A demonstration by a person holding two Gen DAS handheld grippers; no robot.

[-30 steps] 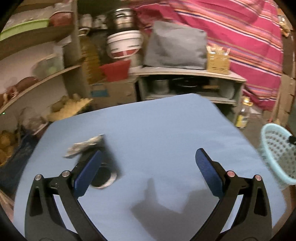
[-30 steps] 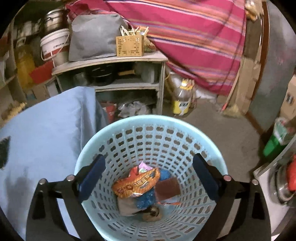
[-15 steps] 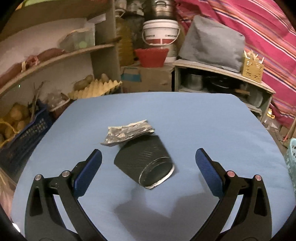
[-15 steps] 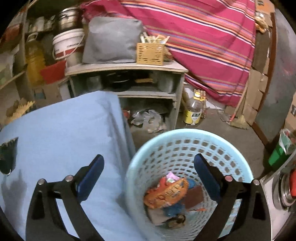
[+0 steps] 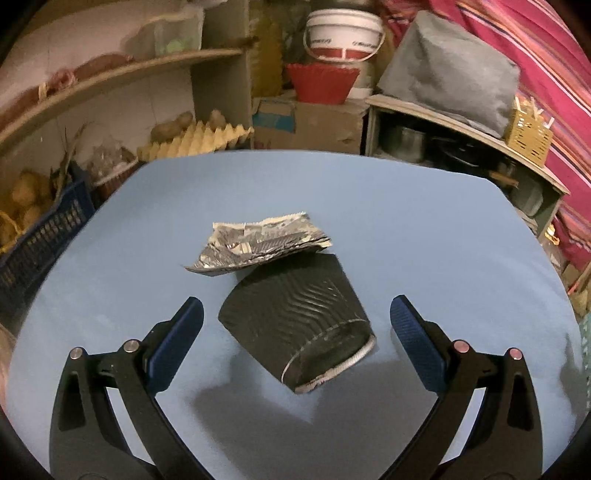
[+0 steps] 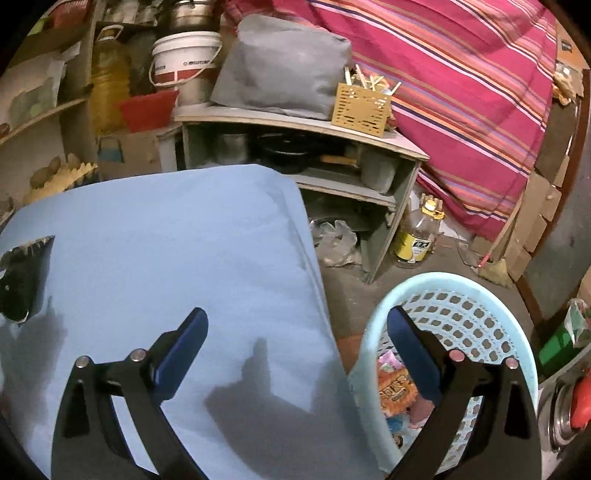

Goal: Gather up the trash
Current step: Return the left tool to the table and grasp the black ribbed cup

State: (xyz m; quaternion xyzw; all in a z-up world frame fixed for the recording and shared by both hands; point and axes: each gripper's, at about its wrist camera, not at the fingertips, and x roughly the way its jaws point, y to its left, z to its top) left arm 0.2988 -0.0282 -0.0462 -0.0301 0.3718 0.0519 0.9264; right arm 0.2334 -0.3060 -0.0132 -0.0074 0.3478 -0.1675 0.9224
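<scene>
A crushed black paper cup (image 5: 295,321) lies on its side on the blue table (image 5: 424,236), its rim turned toward me. A crumpled silver wrapper (image 5: 255,245) rests against the cup's far end. My left gripper (image 5: 297,317) is open, its blue pads on either side of the cup and apart from it. In the right wrist view my right gripper (image 6: 297,326) is open and empty over the table's right edge (image 6: 314,258). The pale blue basket (image 6: 476,332) stands on the floor just right of it, with wrappers (image 6: 395,387) inside. The cup (image 6: 20,284) shows at the far left.
Shelves with potatoes and a dark crate (image 5: 33,240) stand left of the table. Behind it are a cardboard box (image 5: 306,125), a red bowl (image 5: 321,83), a white bucket (image 5: 343,35) and a low shelf (image 6: 295,158) with pots. An oil bottle (image 6: 417,240) stands on the floor.
My left gripper has swung left and closed in on the cup, which now lies between its open fingers. My right gripper has moved from above the basket leftward to the table edge.
</scene>
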